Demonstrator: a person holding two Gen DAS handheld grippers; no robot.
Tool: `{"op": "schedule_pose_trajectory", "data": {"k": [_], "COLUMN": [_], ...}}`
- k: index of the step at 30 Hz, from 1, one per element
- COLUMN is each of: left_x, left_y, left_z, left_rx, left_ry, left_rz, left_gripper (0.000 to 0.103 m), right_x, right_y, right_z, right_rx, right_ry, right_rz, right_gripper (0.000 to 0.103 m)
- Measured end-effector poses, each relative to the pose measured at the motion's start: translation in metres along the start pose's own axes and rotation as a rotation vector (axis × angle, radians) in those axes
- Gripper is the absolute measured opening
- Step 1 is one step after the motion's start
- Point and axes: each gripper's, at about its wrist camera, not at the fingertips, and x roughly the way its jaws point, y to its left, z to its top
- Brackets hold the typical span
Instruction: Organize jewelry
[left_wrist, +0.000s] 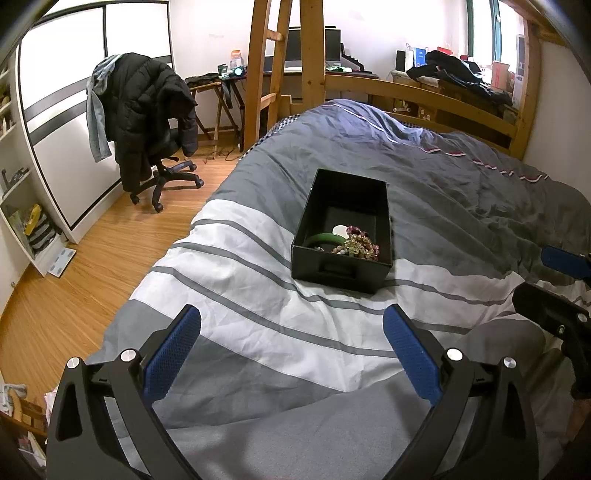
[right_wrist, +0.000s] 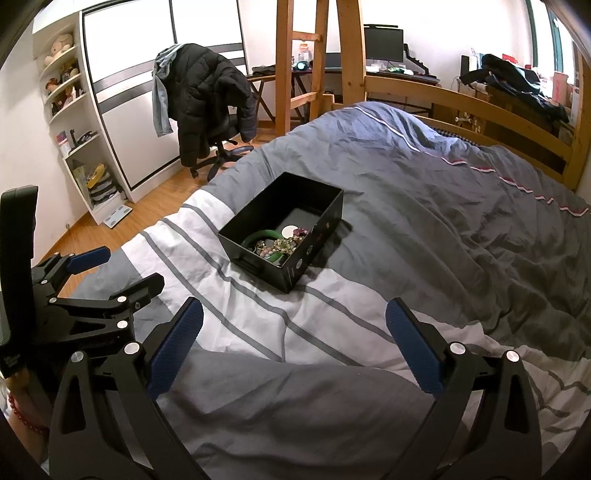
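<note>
On the bed (left_wrist: 258, 332), over a grey-and-white striped duvet (right_wrist: 332, 332): one open black box (left_wrist: 341, 230), standing on the stripes. Contents, gathered at its near end: green bangle (left_wrist: 325, 238), white disc (left_wrist: 340, 230), mixed beaded jewelry (left_wrist: 360, 245) in pink and yellowish tones. Left gripper (left_wrist: 291, 350): blue-padded jaws spread wide, holding nothing, short of the box and apart from it. Right gripper (right_wrist: 293, 347): likewise wide open and empty, hovering above the duvet. Background: office chair (right_wrist: 218, 122) draped with a dark jacket, wooden bed frame (left_wrist: 424, 92), white shelving (right_wrist: 70, 103).
</note>
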Motion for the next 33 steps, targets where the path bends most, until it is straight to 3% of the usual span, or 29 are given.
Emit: {"op": "schedule_pose_trajectory", "data": {"k": [20, 33], "left_x": [-0.0001, -0.0001], "left_y": [-0.0009, 0.004], "left_z": [-0.0008, 0.0018], "left_rx": [0.03, 0.031], "left_ry": [-0.009, -0.009], "left_rz": [0.016, -0.011], "left_gripper": [0.097, 0.097], "right_x": [0.0026, 0.0035], "right_y": [-0.0014, 0.0007], "right_z": [-0.0007, -0.0023], "right_rx": [0.011, 0.009], "right_ry": [0.018, 0.023], "right_rz": [0.009, 0.008], "right_gripper": [0.098, 0.098]}}
